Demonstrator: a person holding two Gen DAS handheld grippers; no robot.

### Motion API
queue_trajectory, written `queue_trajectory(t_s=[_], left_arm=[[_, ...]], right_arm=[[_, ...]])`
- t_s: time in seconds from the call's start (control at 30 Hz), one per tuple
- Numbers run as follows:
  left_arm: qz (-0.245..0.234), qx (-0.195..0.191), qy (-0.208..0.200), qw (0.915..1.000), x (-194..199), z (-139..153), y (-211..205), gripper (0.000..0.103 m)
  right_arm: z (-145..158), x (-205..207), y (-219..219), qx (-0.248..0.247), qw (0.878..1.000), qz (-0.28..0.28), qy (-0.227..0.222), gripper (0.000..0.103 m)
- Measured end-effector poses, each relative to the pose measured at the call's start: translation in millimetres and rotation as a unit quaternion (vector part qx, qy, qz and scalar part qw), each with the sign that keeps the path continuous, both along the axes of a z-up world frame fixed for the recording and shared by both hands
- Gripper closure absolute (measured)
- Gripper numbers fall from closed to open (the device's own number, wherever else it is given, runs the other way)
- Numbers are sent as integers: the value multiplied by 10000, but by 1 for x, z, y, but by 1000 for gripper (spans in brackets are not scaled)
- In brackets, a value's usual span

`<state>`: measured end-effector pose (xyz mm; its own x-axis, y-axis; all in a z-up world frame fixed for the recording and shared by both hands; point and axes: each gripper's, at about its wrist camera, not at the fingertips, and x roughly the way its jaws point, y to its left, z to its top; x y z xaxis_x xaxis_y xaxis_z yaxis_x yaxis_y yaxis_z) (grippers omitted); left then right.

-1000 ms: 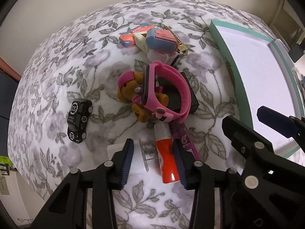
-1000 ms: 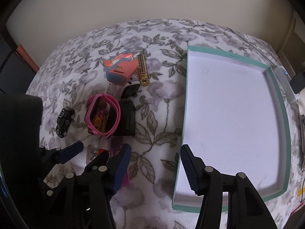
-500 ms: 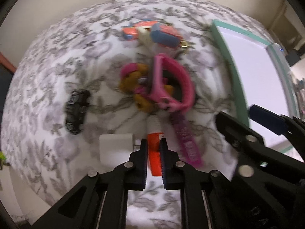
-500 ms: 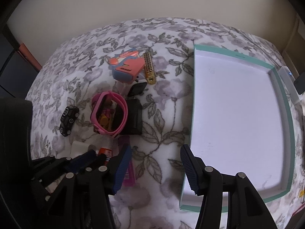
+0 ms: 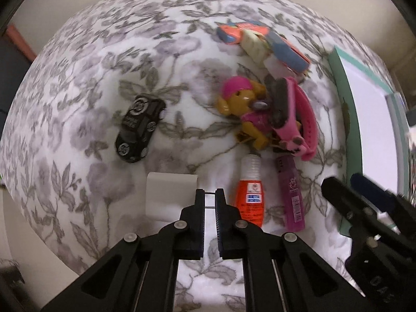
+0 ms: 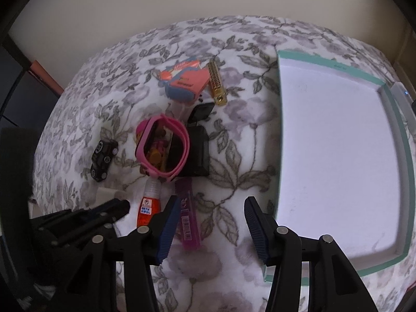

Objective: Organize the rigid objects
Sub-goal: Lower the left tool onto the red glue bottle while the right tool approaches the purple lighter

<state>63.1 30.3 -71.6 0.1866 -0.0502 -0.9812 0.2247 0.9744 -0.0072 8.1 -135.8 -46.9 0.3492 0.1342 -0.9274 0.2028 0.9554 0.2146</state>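
The left gripper (image 5: 210, 198), lately clamped on the orange bottle (image 5: 249, 197), now has its fingers closed just left of it, so the bottle lies ungrasped on the surface (image 5: 85, 83) at lower centre, while the right gripper (image 6: 210, 223) gapes open.

Embossed digits reading roughly "045" stand on the black plastic gripper body (image 5: 379, 283) at the lower right of the left wrist view; print on the orange squeeze bottle's label (image 5: 251, 199), the purple translucent lighter (image 5: 292, 195) and the black toy car's roof (image 5: 137, 123) is too blurred to read
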Motion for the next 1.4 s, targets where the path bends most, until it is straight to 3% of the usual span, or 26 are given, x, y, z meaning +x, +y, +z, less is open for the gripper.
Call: queue_trajectory(t_s=[0.4, 0.63, 0.7, 0.9, 1.23, 1.4], left_arm=[[217, -270, 136, 9993, 2, -1, 20, 94], [191, -450, 179, 9986, 1, -4, 20, 78], [163, -424, 153, 9988, 2, -4, 17, 77], [3, -547, 127, 9984, -1, 1, -1, 76], [-584, -205, 95, 9980, -4, -9, -39, 76], [-678, -70, 98, 9976, -3, -16, -52, 76]], right_arm=[[-26, 6, 31, -173, 9983, 437, 344, 59], [-38, 6, 38, -380, 9967, 537, 477, 71], [-38, 6, 36, -385, 9968, 506, 482, 76], [-37, -1, 24, -286, 9975, 379, 532, 79], [-36, -16, 1, -25, 9975, 57, 698, 80], [-33, -20, -2, -133, 9972, 109, 725, 79]])
